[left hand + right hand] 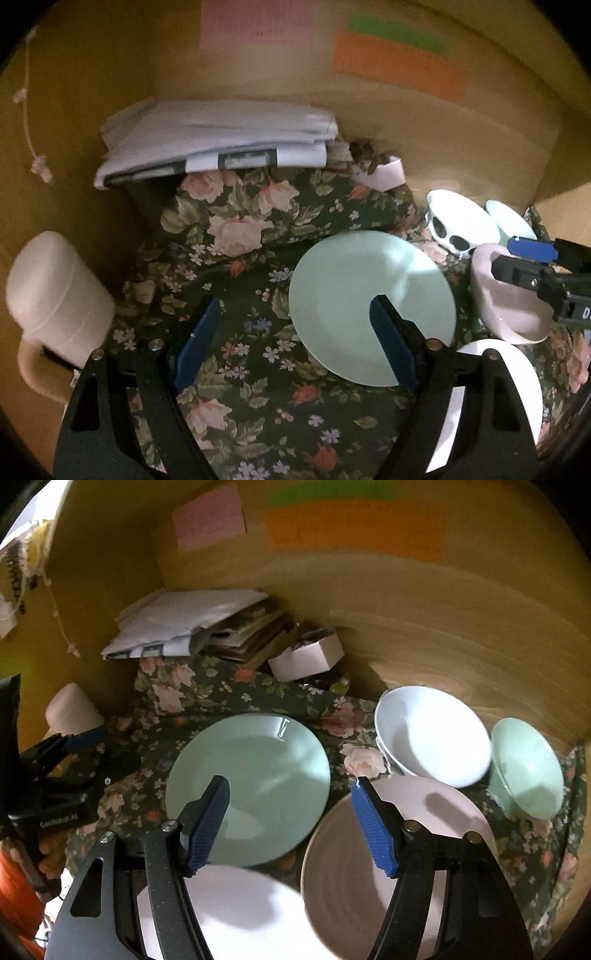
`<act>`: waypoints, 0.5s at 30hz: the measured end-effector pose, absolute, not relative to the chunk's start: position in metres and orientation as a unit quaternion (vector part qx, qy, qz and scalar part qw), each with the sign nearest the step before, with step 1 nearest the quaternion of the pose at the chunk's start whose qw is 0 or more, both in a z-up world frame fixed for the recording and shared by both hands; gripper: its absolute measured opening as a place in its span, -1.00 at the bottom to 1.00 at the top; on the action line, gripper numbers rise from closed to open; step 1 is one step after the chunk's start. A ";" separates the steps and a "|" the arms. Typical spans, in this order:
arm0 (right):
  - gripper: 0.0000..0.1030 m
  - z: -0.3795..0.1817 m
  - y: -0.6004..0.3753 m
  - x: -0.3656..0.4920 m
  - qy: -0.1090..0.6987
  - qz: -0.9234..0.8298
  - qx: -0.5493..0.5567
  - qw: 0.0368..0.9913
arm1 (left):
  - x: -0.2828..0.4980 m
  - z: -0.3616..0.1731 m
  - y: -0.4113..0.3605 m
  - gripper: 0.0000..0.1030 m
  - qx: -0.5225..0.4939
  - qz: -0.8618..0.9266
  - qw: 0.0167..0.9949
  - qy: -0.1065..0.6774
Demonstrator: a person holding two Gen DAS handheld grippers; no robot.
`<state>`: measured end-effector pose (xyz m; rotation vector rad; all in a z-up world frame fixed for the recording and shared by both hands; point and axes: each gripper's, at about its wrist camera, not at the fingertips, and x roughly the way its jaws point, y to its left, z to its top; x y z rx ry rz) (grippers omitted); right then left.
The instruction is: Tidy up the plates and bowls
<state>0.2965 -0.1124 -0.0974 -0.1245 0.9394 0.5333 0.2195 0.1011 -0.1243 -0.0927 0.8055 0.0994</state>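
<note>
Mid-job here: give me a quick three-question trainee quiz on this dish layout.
1. True or false: the left gripper holds the mint plate.
2. What sits right of the white bowl? A) mint bowl B) white mug C) paper stack
3. Fill in: the dishes rest on a ____ cloth.

Key: 1 false, its jaws stand open and empty; 2 A; 3 floral.
</note>
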 end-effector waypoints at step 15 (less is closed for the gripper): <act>-0.25 -0.153 -0.069 0.369 0.525 0.243 -0.128 0.805 | 0.257 -0.173 0.127 0.61 -0.074 0.033 0.884 0.459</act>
